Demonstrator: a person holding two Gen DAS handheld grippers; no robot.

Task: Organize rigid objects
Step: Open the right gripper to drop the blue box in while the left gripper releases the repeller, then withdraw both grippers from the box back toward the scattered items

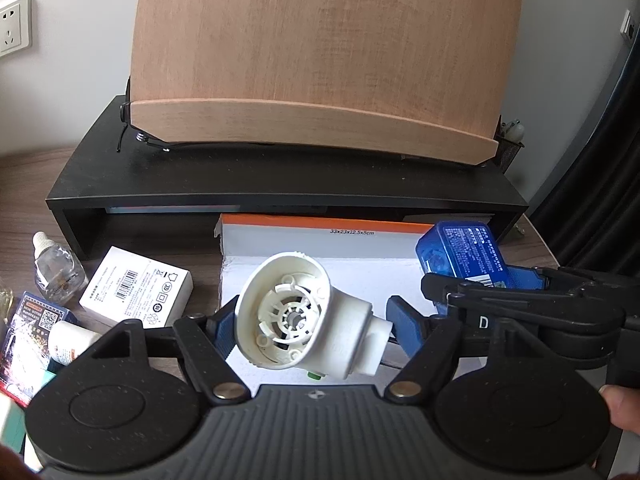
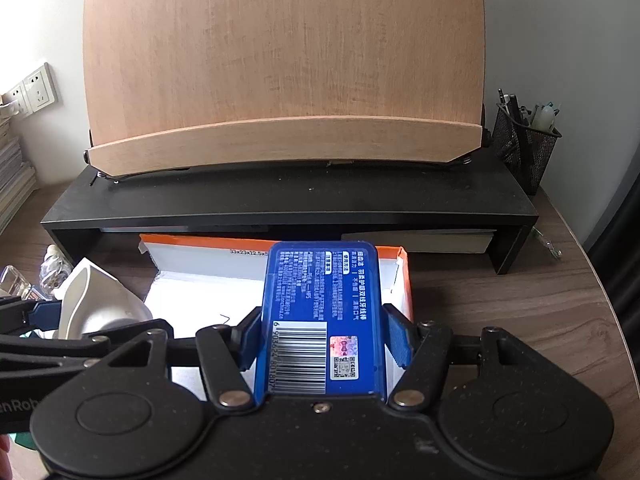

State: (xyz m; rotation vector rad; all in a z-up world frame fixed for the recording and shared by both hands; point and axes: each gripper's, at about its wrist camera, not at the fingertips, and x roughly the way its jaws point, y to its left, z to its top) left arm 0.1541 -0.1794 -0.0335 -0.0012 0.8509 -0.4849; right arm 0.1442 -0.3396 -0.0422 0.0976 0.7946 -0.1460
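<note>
White ribbed plastic plug-in diffuser (image 1: 304,316) sits clamped in the left gripper (image 1: 308,320) above the open cardboard box (image 1: 280,240); right gripper (image 2: 324,340) fingers pinch a glossy blue rectangular case (image 2: 320,312) over it.

— What frames the scene?
— A pale wall (image 2: 540,20) with sockets (image 2: 38,88) behind a wood-grain desk (image 2: 520,300) in soft daylight.
— And on it?
— A black riser (image 2: 280,204) carrying a tilted wooden board (image 2: 280,60), a mesh pen cup (image 2: 522,148) beside it.
</note>
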